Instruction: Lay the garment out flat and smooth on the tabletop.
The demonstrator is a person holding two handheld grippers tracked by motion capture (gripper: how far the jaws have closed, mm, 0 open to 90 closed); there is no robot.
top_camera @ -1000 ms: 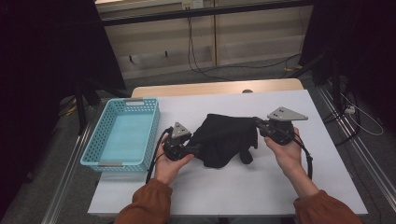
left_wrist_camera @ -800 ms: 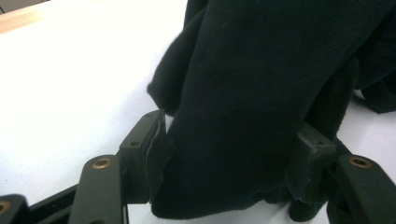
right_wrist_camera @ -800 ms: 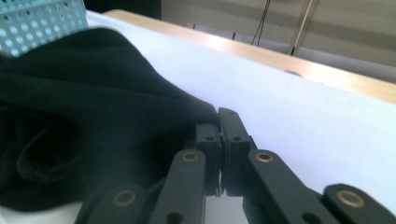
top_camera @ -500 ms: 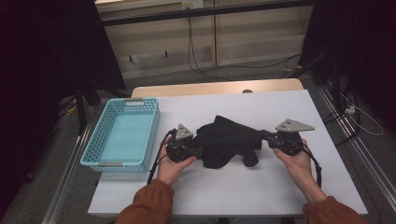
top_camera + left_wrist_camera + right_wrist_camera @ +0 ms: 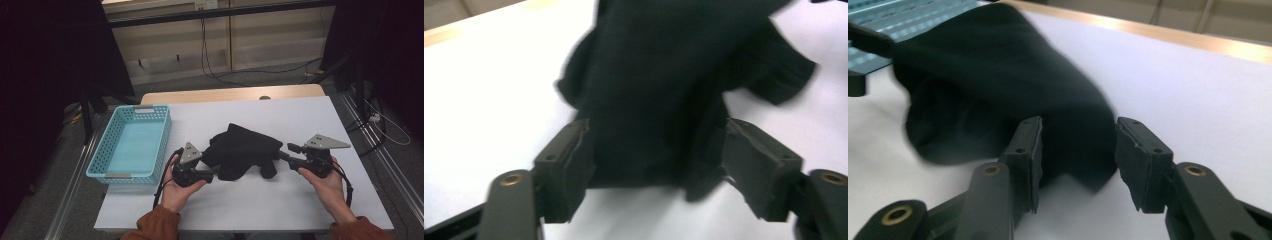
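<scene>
A black garment (image 5: 242, 156), bunched into a loose heap, is seen on the white desk (image 5: 300, 210) at the centre of the high view, just right of the blue basket (image 5: 131, 145) at the left. The step in hand is judged to be a regrasp between pulls of spreading or folding the cloth.

The left gripper (image 5: 209, 175) is set against the heap's lower left edge. In the left gripper view, cloth is bracketed between its spread jaws and looks lightly clamped at both pads (image 5: 569, 170), though blur leaves the firmness of that hold uncertain.

The right gripper (image 5: 286, 154) is placed at the heap's right edge. Its jaws have just been opening, and in the right gripper view a fold of cloth is seen between them with a gap at the right pad (image 5: 1138, 160), so nothing is gripped there.

For the next move, a fresh hold on a free edge is called for.
</scene>
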